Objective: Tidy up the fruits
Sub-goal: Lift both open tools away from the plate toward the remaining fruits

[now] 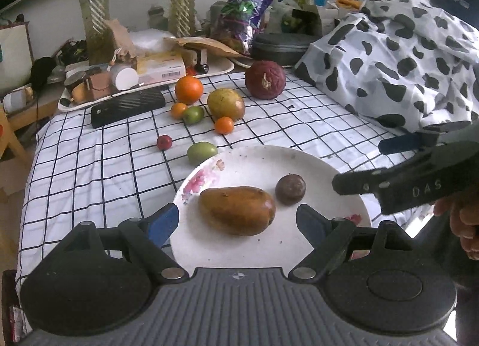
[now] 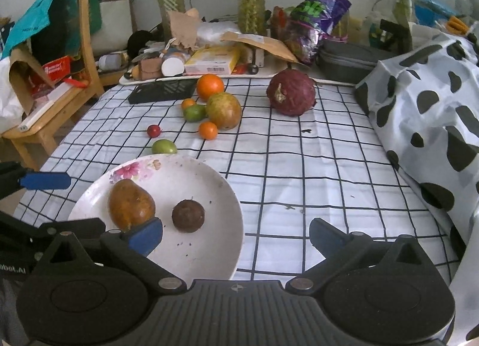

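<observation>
Both grippers held over near end of checked tablecloth (image 2: 299,166). Left gripper (image 1: 238,221) jaws spread, empty, flanking brown pear (image 1: 236,209) on floral plate (image 1: 254,160). Right gripper (image 2: 236,236) jaws likewise released, nothing grasped. Dark passion fruit (image 2: 188,215) seated beside pear.

Loose fruit left beyond plate: green fruit (image 1: 201,152) just beside rim, small red fruit (image 1: 164,142), mango (image 1: 226,104), orange (image 1: 189,89), three smaller ones clustered near.

Risks judged: round fruit rolled off by glancing pad contact; plate shoved on cloth if rim struck; grippers collided, being worked close together.
</observation>
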